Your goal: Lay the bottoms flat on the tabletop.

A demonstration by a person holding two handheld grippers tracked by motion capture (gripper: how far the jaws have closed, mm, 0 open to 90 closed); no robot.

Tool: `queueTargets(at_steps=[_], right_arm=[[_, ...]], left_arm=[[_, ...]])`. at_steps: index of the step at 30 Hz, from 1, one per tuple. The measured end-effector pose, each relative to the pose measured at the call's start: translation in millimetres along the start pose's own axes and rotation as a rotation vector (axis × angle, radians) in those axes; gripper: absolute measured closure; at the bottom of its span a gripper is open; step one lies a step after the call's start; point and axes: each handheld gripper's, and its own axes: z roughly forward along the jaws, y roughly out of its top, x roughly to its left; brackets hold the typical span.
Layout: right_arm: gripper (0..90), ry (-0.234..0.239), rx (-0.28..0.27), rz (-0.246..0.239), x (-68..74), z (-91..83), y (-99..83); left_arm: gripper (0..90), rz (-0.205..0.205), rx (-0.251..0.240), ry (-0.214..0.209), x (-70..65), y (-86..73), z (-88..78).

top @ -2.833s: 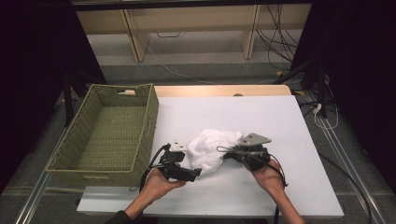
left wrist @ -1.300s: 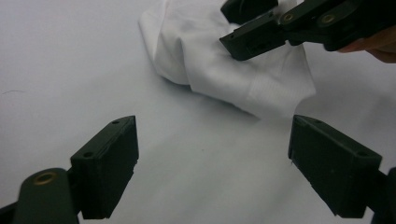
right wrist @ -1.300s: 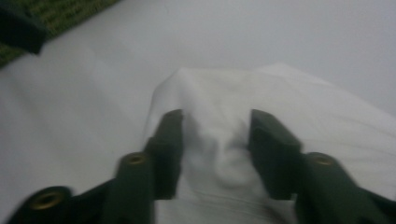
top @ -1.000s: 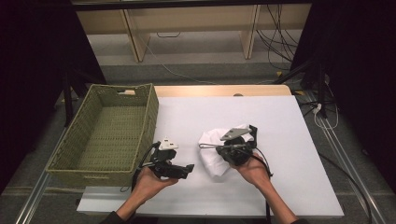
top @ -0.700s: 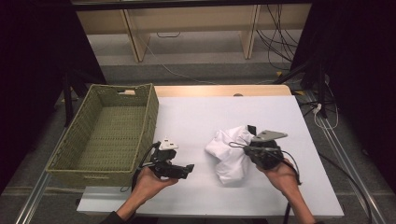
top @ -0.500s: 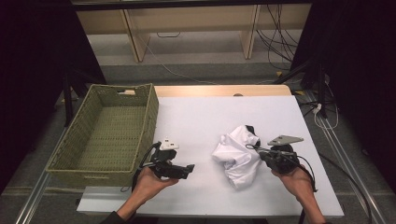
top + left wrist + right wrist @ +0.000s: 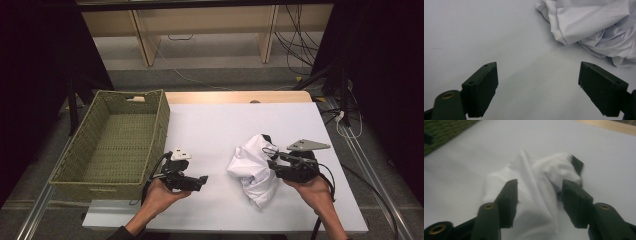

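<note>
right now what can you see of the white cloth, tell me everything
The white cloth is a soft, thin-looking fabric, crumpled into a loose heap with deep folds and a dark patch at its far edge. It lies on the white table, right of centre, well apart from the woven basket. The right gripper has just been opening, its jaws straddling a raised fold.

Crumpled white cloth — heaped on table

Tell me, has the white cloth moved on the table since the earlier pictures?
Yes. The white cloth has shifted to the right, farther from the green basket, dragged by the right tongs, whose jaws have just been opening around it.
</note>
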Motion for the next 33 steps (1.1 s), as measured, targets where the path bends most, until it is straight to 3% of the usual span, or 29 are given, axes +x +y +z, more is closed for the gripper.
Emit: queueTargets(at_steps=[2,3,4,7,8,9,11,12,14,15,18,19,20,21,22,26,28,29,30,33], right_arm=[[43.5,0.026,0.013,-0.048,13.6,4.8,6.0],[44.2,0.053,0.044,-0.090,25.1,14.1,8.5],[44.2,0.053,0.044,-0.090,25.1,14.1,8.5],[47.8,0.062,0.129,-0.136,38.3,33.9,6.4],[63.4,0.040,0.189,-0.177,42.8,45.4,2.4],[63.4,0.040,0.189,-0.177,42.8,45.4,2.4],[81.8,0.015,0.203,-0.192,44.9,49.9,-0.2],[85.8,0.008,0.203,-0.197,44.8,48.3,0.3],[87.3,-0.025,0.145,-0.182,40.7,32.8,5.4],[87.3,-0.025,0.145,-0.182,40.7,32.8,5.4],[87.4,-0.076,0.068,-0.141,27.1,13.2,7.7],[87.4,-0.102,0.044,-0.115,20.6,7.6,7.0],[87.4,-0.147,0.006,-0.056,4.0,-1.1,3.1],[87.4,-0.147,0.006,-0.056,4.0,-1.1,3.1],[87.3,-0.171,0.003,-0.021,-6.9,-4.5,-1.1],[87.2,-0.238,0.026,0.093,-39.7,-6.0,-19.0],[87.2,-0.282,0.076,0.151,-60.0,-1.4,-32.3],[87.2,-0.282,0.076,0.151,-60.0,-1.4,-32.3],[87.1,-0.300,0.114,0.177,-70.3,3.7,-39.9],[87.0,-0.308,0.159,0.202,-77.8,9.6,-46.0]], left_arm=[[15.9,-0.001,0.000,0.000,-0.1,-0.2,0.4],[15.9,-0.001,0.000,0.000,-0.2,-0.4,0.4],[15.9,0.001,0.000,0.000,-0.3,-0.5,0.4],[15.9,0.002,0.001,0.000,0.0,-0.7,0.3],[15.9,0.001,0.001,0.000,0.2,-0.8,0.3],[15.9,0.001,0.001,0.000,0.5,-0.8,0.1],[15.9,-0.001,-0.001,0.002,1.2,-0.7,-0.6],[15.9,-0.003,-0.002,0.002,1.6,-0.6,-1.0],[15.9,-0.007,-0.007,0.002,2.5,-0.3,-1.6],[15.9,-0.007,-0.007,0.004,2.8,-0.3,-1.7],[15.9,-0.006,-0.002,0.004,2.9,-0.5,-1.5],[15.9,-0.005,-0.001,0.004,2.7,-0.6,-1.5],[15.9,-0.005,-0.003,0.004,2.4,-0.6,-1.3],[15.9,-0.004,-0.003,0.004,2.2,-0.5,-1.2],[15.9,-0.005,-0.003,0.004,2.2,-0.4,-1.2],[15.9,-0.004,-0.001,0.006,2.7,-0.4,-1.2],[16.0,-0.004,0.000,0.008,3.2,-0.6,-0.4],[15.9,-0.004,0.000,0.008,3.2,-0.6,-0.4],[15.9,-0.004,0.001,0.008,3.1,-0.8,-0.2],[16.0,-0.003,0.001,0.008,2.7,-0.9,0.0]])
